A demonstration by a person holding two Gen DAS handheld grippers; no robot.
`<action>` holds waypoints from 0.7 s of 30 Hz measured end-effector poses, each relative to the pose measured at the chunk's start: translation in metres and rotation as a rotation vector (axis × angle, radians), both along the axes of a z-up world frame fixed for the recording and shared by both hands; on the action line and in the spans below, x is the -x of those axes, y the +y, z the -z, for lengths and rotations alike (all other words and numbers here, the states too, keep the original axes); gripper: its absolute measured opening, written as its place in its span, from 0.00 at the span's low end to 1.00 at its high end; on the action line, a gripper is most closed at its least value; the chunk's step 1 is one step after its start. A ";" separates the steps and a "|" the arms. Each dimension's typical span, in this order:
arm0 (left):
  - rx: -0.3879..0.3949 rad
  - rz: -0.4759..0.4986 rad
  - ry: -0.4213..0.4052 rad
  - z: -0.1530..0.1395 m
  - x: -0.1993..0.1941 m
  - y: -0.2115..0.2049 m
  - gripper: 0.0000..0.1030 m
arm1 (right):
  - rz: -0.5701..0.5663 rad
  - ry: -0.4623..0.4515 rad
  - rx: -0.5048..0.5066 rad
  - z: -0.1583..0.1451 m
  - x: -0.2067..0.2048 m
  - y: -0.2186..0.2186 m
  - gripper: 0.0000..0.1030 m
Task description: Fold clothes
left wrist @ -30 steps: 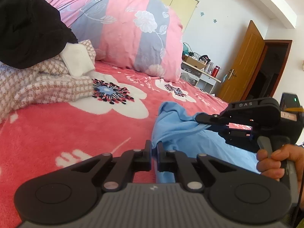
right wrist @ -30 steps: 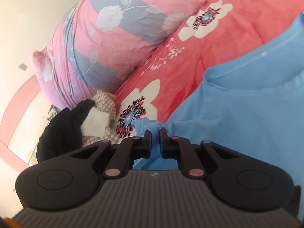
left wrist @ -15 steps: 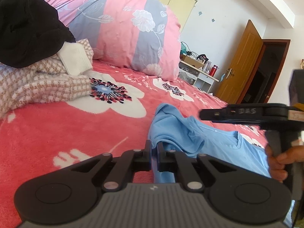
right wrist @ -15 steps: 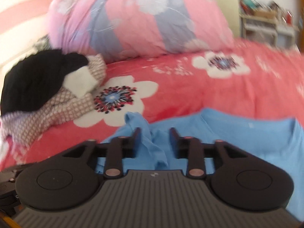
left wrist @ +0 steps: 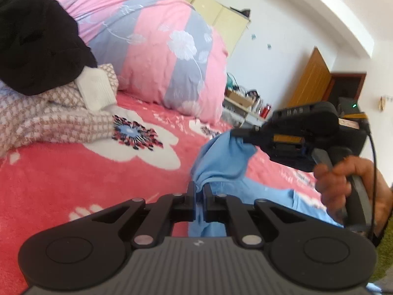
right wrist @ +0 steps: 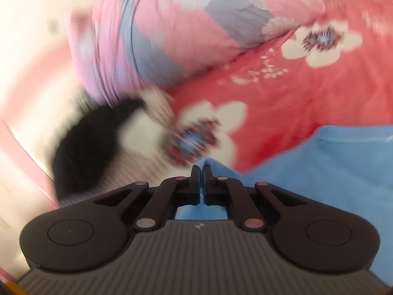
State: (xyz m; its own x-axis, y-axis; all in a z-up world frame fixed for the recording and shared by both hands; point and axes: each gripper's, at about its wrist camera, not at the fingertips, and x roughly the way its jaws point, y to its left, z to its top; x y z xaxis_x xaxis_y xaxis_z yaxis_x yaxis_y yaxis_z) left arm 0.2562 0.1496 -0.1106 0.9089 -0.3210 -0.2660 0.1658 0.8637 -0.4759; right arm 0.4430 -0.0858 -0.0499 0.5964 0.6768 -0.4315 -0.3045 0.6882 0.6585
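Item: light-blue T-shirt (left wrist: 221, 157), on the bed (left wrist: 73, 172), near right. My left tool (left wrist: 200, 191) pinches one bunched edge; my right tool (right wrist: 201, 174) pinches another just beyond; body trails rightward.

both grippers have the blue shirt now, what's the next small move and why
Probably draw the two grippers apart to pull the fabric taut. The left gripper and right gripper both have their jaws shut on the blue shirt, and the cloth between them hangs bunched and wrinkled above the red floral blanket. Straightening that edge first should give a cleaner fold line.
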 end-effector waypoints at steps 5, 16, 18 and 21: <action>0.167 -0.068 -0.006 0.002 0.001 0.028 0.05 | 0.002 0.076 -0.143 0.002 -0.038 0.023 0.01; 0.339 -0.236 0.102 0.020 -0.008 0.074 0.05 | -0.061 0.251 -0.058 0.062 -0.103 0.112 0.02; 0.347 -0.249 0.109 0.022 -0.007 0.078 0.05 | -0.058 0.282 -0.074 0.075 -0.108 0.117 0.04; 0.353 -0.264 0.108 0.023 -0.006 0.080 0.05 | -0.055 0.288 -0.184 0.088 -0.114 0.115 0.06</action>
State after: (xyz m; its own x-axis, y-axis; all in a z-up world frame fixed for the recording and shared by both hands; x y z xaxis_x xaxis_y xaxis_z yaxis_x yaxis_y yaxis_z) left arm 0.2619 0.2299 -0.1338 0.9450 -0.1704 -0.2793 -0.1045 0.6516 -0.7513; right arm 0.5567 0.0296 -0.1376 0.4279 0.7868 -0.4447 -0.1212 0.5376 0.8344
